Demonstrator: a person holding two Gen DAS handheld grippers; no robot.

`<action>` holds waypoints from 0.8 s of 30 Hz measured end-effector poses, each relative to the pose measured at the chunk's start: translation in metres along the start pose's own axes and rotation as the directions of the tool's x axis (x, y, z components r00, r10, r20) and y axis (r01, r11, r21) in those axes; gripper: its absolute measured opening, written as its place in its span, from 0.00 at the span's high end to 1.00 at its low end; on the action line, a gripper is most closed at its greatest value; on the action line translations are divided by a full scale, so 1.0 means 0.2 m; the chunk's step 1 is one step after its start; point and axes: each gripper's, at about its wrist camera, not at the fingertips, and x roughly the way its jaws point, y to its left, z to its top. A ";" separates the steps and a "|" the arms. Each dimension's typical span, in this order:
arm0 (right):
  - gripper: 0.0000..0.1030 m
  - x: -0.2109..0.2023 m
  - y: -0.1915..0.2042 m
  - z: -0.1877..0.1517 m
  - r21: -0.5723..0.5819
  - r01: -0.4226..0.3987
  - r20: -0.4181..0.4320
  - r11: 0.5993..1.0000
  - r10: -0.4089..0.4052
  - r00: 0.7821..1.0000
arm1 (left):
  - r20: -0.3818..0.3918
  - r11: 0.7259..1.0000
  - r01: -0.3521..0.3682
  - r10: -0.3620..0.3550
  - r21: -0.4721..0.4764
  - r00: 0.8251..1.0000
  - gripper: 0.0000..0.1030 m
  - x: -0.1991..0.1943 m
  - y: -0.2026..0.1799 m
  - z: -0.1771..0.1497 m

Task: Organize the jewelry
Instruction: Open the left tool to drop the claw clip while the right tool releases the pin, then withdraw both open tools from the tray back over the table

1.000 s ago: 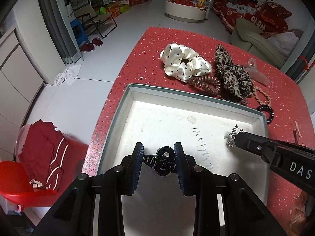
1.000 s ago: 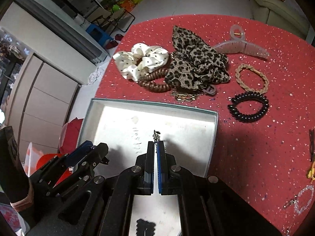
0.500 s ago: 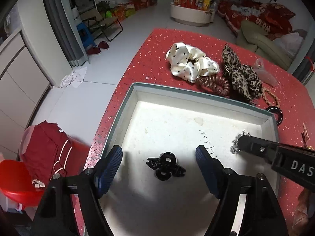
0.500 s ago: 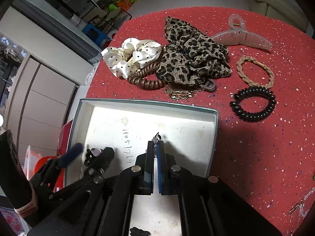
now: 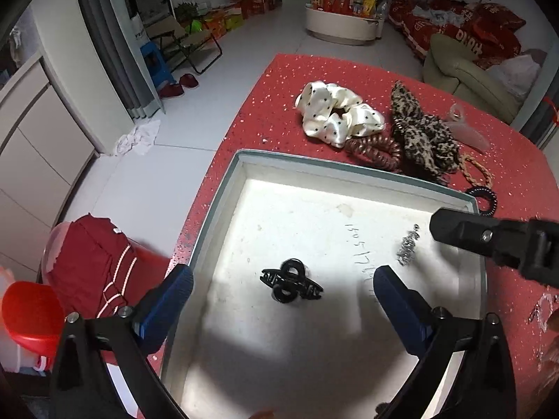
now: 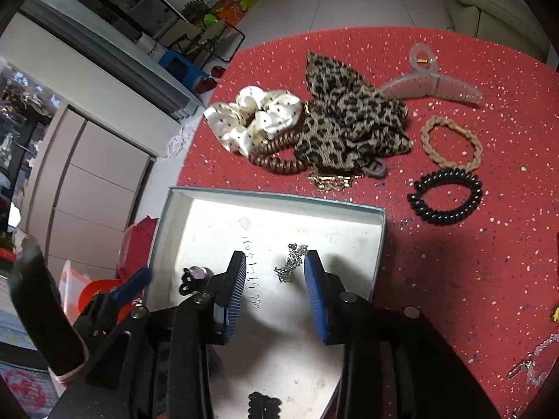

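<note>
Two drops: both pieces look just let go inside the tray (image 5: 223, 188), so the step in hand seems to be clearing both tongs out cleanly
Left tongs (image 5: 283, 279): jaws have just been opening and stand spread wide, gripping nothing; the black claw clip (image 5: 290, 282) lies flat on the tray floor between the pads, touching neither
Right tongs (image 6: 274, 265): jaws have just been opening and stand part-way apart; the silver chain (image 6: 291, 262) sits between the pads, and I cannot tell whether a link is touching one of them
Chain in tray: toward the tray's right wall, apart from the clip, beside the handwritten digits (image 5: 363, 265)
Advice, right: I would open a little more, then lift straight up, since fine links may snag the ribbed pad
Advice, left: lift straight up too; any sideways sweep could knock the clip
Waiting beyond the tray's far rim: polka-dot scrunchie (image 6: 255, 118), brown coil tie (image 6: 279, 162), leopard scrunchie (image 6: 353, 118), gold chain (image 6: 328, 181) just outside the rim
Right of the tray: black coil tie (image 6: 445, 197), braided band (image 6: 452, 141), clear claw clip (image 6: 429, 83) on the red surface (image 6: 454, 279)
Next pick, my guess: the gold chain, nearest the tray
</note>
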 end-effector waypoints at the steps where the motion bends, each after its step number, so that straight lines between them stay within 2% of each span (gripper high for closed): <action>1: 0.60 -0.01 0.00 0.00 -0.001 -0.002 0.003 1.000 0.002 1.000 | 0.000 1.000 -0.001 0.001 0.006 1.000 0.00 -0.02 -0.01 0.00; 9: 0.37 -0.20 -0.06 -0.04 0.024 -0.019 0.044 1.000 0.018 0.999 | -0.015 1.000 0.004 -0.003 0.029 1.000 0.00 -0.13 -0.04 -0.04; 14: 0.36 -0.33 -0.14 -0.10 0.048 -0.010 0.061 0.999 0.007 0.998 | -0.013 0.998 0.002 -0.001 0.061 1.000 0.00 -0.23 -0.10 -0.10; 17: 0.22 -0.40 -0.20 -0.15 0.074 -0.009 0.073 0.997 0.003 0.997 | -0.013 0.998 0.015 -0.014 0.066 1.000 0.00 -0.28 -0.13 -0.13; 24: 0.22 -0.57 -0.39 -0.26 0.140 0.017 0.080 0.990 -0.028 0.996 | -0.041 0.993 0.068 -0.064 0.099 0.997 0.00 -0.36 -0.25 -0.19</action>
